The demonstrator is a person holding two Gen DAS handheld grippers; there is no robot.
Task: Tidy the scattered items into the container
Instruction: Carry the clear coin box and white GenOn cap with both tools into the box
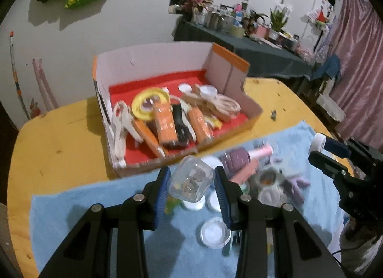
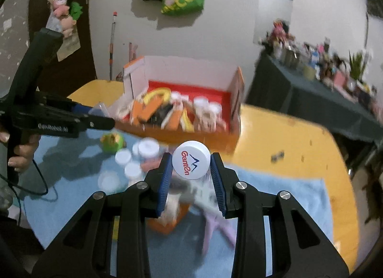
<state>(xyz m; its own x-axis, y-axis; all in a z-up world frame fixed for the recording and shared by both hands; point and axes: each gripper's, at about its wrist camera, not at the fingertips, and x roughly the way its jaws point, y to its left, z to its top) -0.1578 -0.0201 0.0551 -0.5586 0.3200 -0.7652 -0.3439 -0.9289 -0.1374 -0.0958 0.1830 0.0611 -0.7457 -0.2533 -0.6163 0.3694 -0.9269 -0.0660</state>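
My left gripper (image 1: 191, 179) is shut on a clear plastic jar (image 1: 191, 178) with small bits inside, held above the blue towel (image 1: 95, 206). My right gripper (image 2: 191, 163) is shut on a white-capped bottle (image 2: 191, 163) marked "GanEn", also lifted off the towel; it shows at the right edge of the left wrist view as the right gripper (image 1: 318, 148). The cardboard box (image 1: 234, 62) with a red floor sits beyond both, holding orange packets, a yellow ring and white clips. Several white-lidded jars (image 2: 148, 147), a pink tube (image 1: 261, 152) and a lilac clip (image 2: 215, 225) lie on the towel.
The towel covers the near part of a yellow round table (image 1: 52, 148). A person's hand (image 2: 21, 151) grips the left tool's handle at the left of the right wrist view. A dark-clothed side table (image 1: 263, 50) crowded with items stands behind, by a pink curtain (image 1: 359, 62).
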